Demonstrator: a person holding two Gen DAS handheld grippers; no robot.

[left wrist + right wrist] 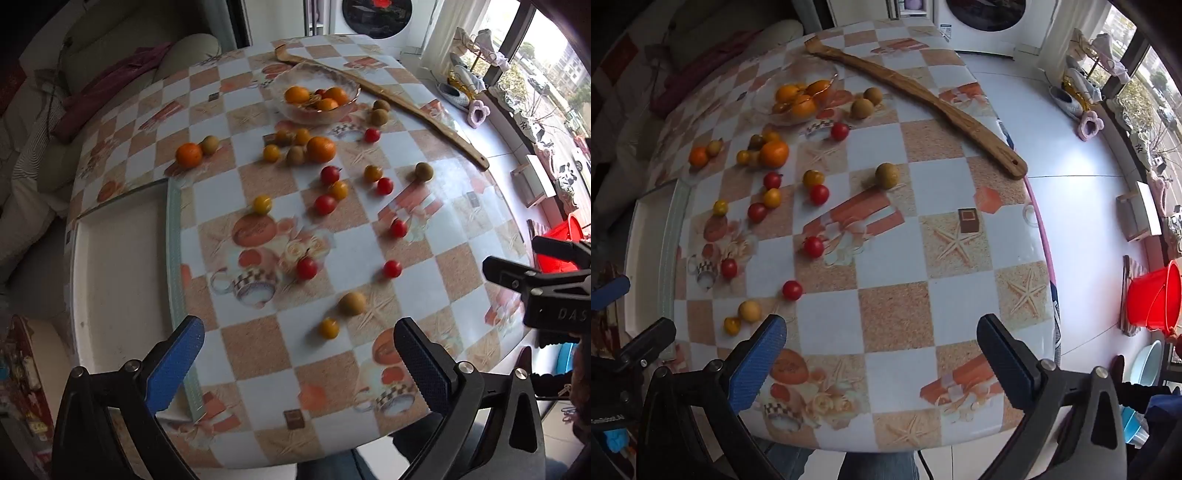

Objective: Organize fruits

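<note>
Many small fruits lie scattered on a checked tablecloth: red cherry tomatoes (pixel 306 267), yellow ones (pixel 328 328), brown round fruits (pixel 352 303) and oranges (pixel 320 149). A glass bowl (pixel 343 107) at the far side holds several oranges and also shows in the right wrist view (pixel 761 103). My left gripper (pixel 299 347) is open and empty above the near table edge. My right gripper (pixel 882 345) is open and empty over the near right part of the table; it also shows in the left wrist view (pixel 517 266).
A long wooden stick (pixel 406 107) lies across the far right of the table and shows in the right wrist view (pixel 923 96). A white tray-like board (pixel 118 280) sits at the table's left. A red bucket (pixel 1156 299) stands on the floor to the right.
</note>
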